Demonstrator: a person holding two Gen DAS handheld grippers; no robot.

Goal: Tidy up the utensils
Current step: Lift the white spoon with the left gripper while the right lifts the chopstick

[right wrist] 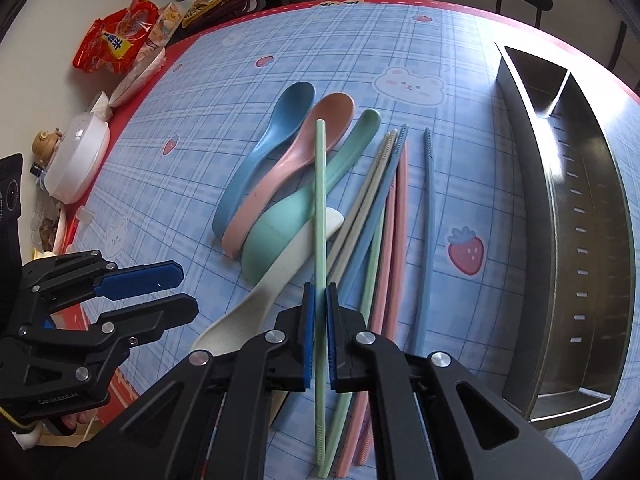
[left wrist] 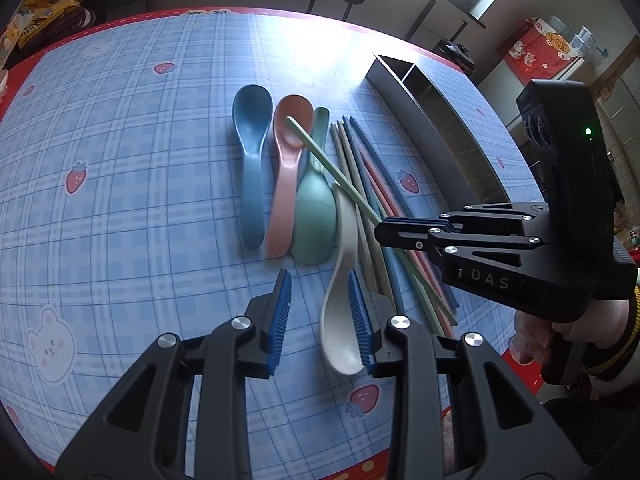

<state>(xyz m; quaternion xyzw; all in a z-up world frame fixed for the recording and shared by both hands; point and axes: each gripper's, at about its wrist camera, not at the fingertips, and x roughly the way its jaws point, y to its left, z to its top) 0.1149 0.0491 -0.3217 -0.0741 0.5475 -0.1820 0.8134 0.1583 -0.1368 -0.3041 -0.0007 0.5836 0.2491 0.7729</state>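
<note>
Your right gripper (right wrist: 319, 336) pinched the pale green plastic chopstick (right wrist: 320, 200) for lifting clear of the spoons, while your left gripper's fingers (left wrist: 282, 300) stood apart, holding nothing.

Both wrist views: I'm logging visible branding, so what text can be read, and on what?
"DAS": on the right gripper body, further letters hidden.
"GenRoboLAI", roughly: on the left gripper base, small and uncertain.
Red snack bag: Chinese characters, too blurred to read.
Red box: Chinese characters, not legible.
Tablecloth border characters: too small.
</note>
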